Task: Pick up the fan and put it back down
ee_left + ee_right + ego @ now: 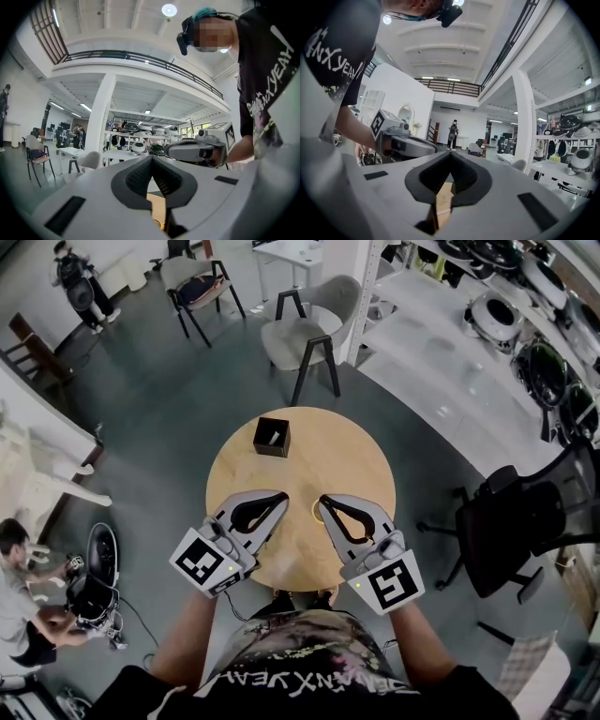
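From here I count two grippers, one round wooden table [347,456], one black box [270,450], one small yellowish ring [316,510] and two chairs close by: a grey one [309,334] beyond the table and a black office chair [506,531] to its right. The left gripper [281,495] and right gripper [324,499] hover side by side over the near edge, both pointing across the tabletop. Each has its jaws pressed together with nothing between them; their own views show the pads meeting at the tips. The ring lies flat on the wood just beside the right gripper's tips. The box, open at the top, stands at the far left of the table, well apart from both grippers. It holds a single slim white piece [273,437] – the fan, as best I can judge, though it is too small to be sure. Its long axis runs diagonally, from the near left corner toward the far right one. Which end is the handle I cannot tell.
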The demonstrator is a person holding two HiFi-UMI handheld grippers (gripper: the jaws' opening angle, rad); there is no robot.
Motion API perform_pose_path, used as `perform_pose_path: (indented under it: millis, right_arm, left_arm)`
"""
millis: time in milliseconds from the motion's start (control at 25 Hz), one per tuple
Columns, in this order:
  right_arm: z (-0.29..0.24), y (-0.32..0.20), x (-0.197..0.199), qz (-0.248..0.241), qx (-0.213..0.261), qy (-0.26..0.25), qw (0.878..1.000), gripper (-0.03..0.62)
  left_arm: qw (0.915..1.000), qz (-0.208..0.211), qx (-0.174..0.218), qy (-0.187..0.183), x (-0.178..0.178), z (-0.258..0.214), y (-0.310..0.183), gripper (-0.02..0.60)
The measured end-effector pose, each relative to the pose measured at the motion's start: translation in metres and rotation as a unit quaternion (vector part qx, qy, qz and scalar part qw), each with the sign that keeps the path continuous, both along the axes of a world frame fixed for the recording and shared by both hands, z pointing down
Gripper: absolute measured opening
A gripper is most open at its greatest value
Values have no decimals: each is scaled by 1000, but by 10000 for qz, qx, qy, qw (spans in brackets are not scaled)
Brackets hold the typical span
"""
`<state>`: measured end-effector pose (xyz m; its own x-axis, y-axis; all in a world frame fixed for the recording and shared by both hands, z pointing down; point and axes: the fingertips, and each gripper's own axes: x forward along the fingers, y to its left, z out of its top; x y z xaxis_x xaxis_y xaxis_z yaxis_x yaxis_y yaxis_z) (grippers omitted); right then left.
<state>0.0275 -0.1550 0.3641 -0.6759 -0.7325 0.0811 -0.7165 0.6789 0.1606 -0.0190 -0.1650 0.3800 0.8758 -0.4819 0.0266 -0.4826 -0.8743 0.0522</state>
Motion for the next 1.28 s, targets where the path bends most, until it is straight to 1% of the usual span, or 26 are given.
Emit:
perform_pose_path:
  millis: [320, 680, 1280]
  right_arm:
    - [-1, 1, -1, -67, 55, 8, 10000, 0]
    - [2, 1, 1, -66, -28, 20, 10000, -2]
    - [2, 0, 0, -67, -34, 44, 10000, -2]
  left_arm:
    - [10000, 3, 0, 8, 2, 0, 0, 14]
    - [10000, -5, -6, 17, 3, 1, -1, 14]
    - [10000, -19, -20, 15, 2, 3, 0, 13]
